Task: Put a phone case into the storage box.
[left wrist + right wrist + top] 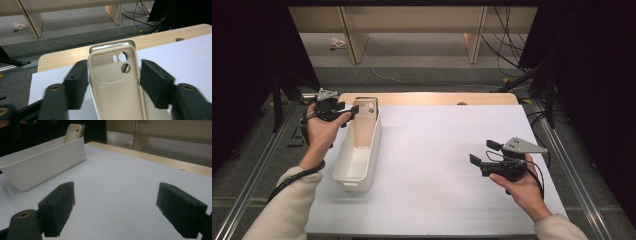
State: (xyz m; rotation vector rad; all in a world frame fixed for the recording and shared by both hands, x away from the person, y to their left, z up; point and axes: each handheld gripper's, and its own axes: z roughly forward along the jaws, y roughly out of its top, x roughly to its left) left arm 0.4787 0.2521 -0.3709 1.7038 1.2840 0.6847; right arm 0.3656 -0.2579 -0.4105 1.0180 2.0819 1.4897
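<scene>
1. At the table's far-left corner, the left gripper [353, 112] hangs at the far end of the white bin [358, 165], its jaws parted either side of the phone case [117, 85] and clear of it.
2. Case stands leaning inside the bin's far end, a phone [112, 45] behind it.
3. Looks like the drop-off step; next call is backing the left gripper away cleanly.
4. Right gripper [484, 152] waits near the right edge, released, empty.
</scene>
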